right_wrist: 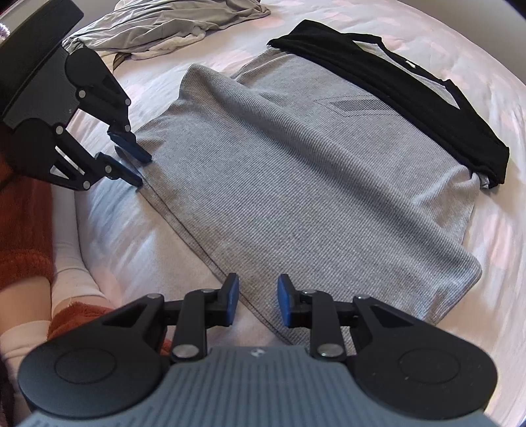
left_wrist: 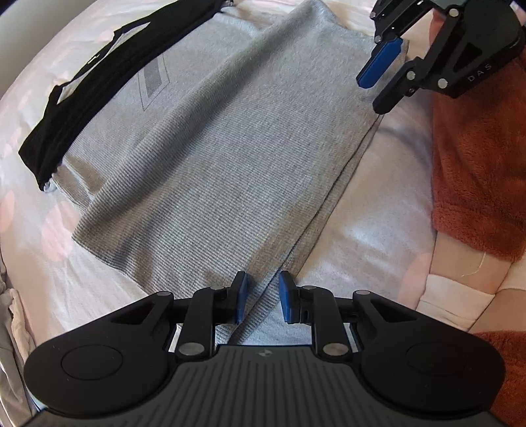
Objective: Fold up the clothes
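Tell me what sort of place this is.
Probably a bedroom: the grey ribbed-knit shirt with black sleeves lies flat on a soft white quilted bedcover, with a crumpled pile of light grey clothes waiting further back.

White bedsheet (left_wrist: 378, 210) beside rust fleece sleeve (left_wrist: 476, 164)

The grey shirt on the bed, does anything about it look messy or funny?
A little. The grey ribbed shirt lies mostly flat, but one side is folded over unevenly, leaving a raised ridge. The black sleeves are bunched across the top. Behind it, a crumpled light grey garment lies unfolded.
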### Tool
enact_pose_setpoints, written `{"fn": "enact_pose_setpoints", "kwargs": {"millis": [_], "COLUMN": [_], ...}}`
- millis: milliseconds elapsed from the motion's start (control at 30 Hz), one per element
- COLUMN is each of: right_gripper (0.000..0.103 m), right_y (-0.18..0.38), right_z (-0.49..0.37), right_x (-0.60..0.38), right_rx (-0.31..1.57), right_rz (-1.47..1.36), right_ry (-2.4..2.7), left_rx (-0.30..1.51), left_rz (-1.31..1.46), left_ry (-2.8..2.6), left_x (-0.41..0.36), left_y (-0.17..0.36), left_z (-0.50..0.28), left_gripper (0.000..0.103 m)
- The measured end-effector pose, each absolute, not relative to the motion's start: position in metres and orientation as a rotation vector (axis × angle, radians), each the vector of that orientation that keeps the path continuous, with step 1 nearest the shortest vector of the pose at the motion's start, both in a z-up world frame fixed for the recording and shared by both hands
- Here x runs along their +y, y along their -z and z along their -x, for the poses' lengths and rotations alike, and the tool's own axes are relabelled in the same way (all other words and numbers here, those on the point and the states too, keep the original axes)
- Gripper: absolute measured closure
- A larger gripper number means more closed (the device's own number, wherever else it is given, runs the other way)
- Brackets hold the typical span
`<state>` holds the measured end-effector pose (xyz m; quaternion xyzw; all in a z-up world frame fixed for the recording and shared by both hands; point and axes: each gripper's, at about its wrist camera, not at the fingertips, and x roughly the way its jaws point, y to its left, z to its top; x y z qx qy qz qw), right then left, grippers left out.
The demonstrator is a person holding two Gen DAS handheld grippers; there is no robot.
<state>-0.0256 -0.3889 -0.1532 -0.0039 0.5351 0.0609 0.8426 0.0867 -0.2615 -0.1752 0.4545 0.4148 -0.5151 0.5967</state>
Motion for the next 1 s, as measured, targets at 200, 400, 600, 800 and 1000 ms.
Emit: {"fn": "enact_pose_setpoints", "kwargs": {"millis": [200, 400, 600, 800, 1000], "right_gripper": [0.073, 0.071, 0.067, 0.057, 0.058], "right_y": [0.155, 0.157, 0.157, 0.142, 0.147], "right_z": [0.024, 0.024, 0.025, 0.029, 0.037], "right_x": [-0.39, -0.392, -0.395, -0.406, -0.416], "right_rx": [1.134, 1.134, 1.132, 1.124, 1.273], "right_rz": [-0.007, -0.027, -0.045, -0.058, 0.239], "right_ry": [-0.132, -0.133, -0.137, -0.152, -0.177], "left_rx": [0.984, 0.966, 0.966, 0.909, 0.85], "left_rz": [-0.997, -1.073, -1.13, -1.163, -1.17], "left_ry": [1.222, 1.265, 1.235, 1.242, 1.245], "left_x": [-0.257, -0.256, -0.257, -0.255, -0.251], "left_y": [0.165, 0.16, 0.178, 0.173, 0.164], "left_z": [-0.091, -0.074, -0.07, -0.064, -0.061], "left_gripper": [0.103, 0.103, 0.103, 0.1, 0.061]}}
